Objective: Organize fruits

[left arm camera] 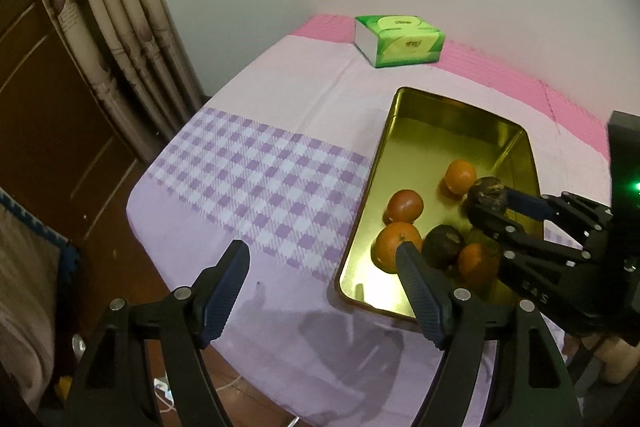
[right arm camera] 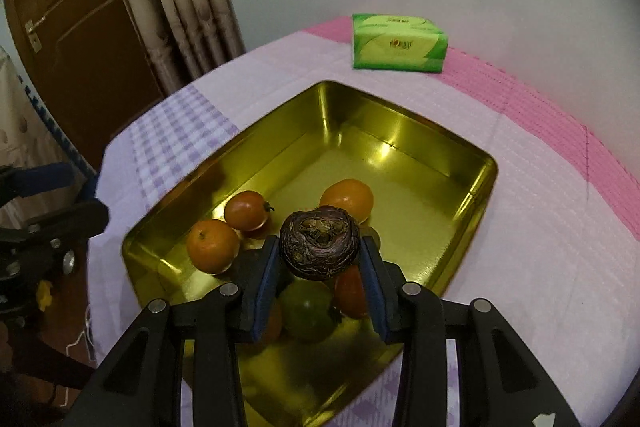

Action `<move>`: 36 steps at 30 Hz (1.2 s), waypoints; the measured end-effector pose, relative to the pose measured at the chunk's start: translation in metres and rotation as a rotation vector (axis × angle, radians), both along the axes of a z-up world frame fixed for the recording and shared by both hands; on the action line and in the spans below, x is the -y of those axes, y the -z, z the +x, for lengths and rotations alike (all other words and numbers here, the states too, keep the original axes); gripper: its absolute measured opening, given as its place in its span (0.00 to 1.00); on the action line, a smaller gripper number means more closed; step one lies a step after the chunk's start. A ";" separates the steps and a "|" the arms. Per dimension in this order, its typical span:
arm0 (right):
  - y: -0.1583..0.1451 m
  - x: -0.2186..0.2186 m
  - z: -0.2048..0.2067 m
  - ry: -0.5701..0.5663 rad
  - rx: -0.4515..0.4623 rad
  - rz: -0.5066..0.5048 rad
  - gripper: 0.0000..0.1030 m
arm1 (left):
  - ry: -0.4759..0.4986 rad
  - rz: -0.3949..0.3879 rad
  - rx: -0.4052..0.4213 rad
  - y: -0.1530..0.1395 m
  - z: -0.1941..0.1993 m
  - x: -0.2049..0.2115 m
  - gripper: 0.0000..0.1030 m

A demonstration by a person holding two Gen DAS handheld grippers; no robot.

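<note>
While clamped, wrinkled dark fruit point(right arm camera: 319, 249) hangs over glossy gold tray point(right arm camera: 420, 131).

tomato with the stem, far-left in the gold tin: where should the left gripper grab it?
Grip the tomato across its round middle, coming from above. It lies on the gold tin's floor with open space beyond it, its stem sideways; the tin wall and an orange crowd the near side. The open left gripper looks wide enough.

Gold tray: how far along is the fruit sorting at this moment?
Done: several fruits already lie in the gold tray, among them an orange, a tomato and a green fruit. In hand: the right gripper holds a dark wrinkled fruit over the tray. Left: releasing it. The left gripper is empty, and no loose fruit shows on the cloth.
</note>
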State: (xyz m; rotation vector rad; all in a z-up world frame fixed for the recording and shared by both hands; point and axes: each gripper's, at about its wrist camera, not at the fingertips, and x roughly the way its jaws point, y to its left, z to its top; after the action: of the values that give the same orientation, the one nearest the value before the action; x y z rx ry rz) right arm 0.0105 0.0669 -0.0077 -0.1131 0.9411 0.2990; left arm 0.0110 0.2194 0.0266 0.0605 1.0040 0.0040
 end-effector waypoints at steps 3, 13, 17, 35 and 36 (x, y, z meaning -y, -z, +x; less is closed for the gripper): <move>0.006 -0.001 0.004 0.003 -0.006 -0.014 0.36 | -0.002 0.007 -0.005 0.002 0.001 0.000 0.74; 0.011 -0.004 0.001 0.013 -0.009 -0.018 0.47 | 0.039 0.029 0.000 0.005 -0.002 0.010 0.74; 0.001 -0.002 -0.007 0.026 0.016 -0.017 0.53 | 0.062 0.034 0.004 0.005 -0.003 0.016 0.74; -0.022 0.035 -0.070 0.266 0.024 0.017 0.96 | 0.134 0.043 0.005 0.006 -0.014 0.037 0.74; -0.021 0.037 -0.072 0.279 0.014 0.019 0.97 | 0.141 0.045 0.004 0.007 -0.015 0.039 0.74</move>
State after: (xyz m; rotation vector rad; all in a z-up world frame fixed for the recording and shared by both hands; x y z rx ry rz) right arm -0.0619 0.0301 0.0135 0.0339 0.9273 0.0493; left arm -0.0041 0.1807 0.0200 0.1726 0.9938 -0.1023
